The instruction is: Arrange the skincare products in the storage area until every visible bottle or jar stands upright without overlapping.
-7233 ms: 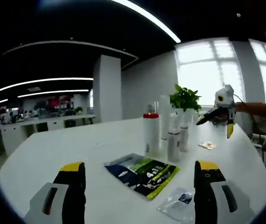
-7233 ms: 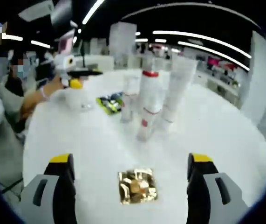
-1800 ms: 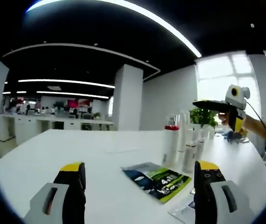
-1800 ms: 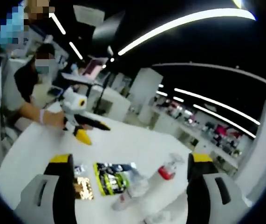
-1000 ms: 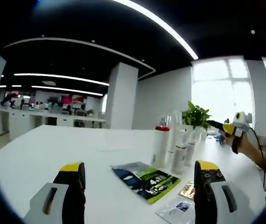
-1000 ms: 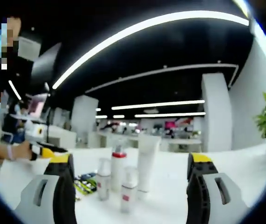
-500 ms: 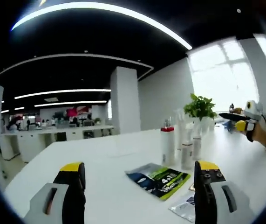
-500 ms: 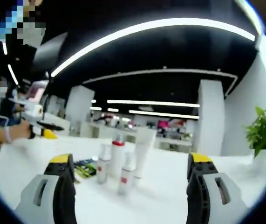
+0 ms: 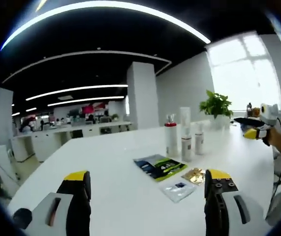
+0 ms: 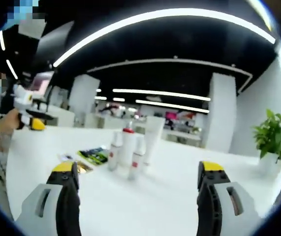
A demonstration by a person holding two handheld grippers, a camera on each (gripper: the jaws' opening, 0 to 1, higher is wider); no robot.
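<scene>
- White skincare bottles, one red-capped, and a tall white tube: clustered upright on the white table.
- Left gripper, right gripper: jaws wide apart, empty, well clear of the cluster.
- Step: seemingly final check; next, confirm nothing overlaps.

The left gripper has two black jaws capped with yellow tips, set on pale grey housings with dark oval slots. The right gripper is built the same. Seen from the left gripper view, the right gripper is white with a black cable trailing from it
</scene>
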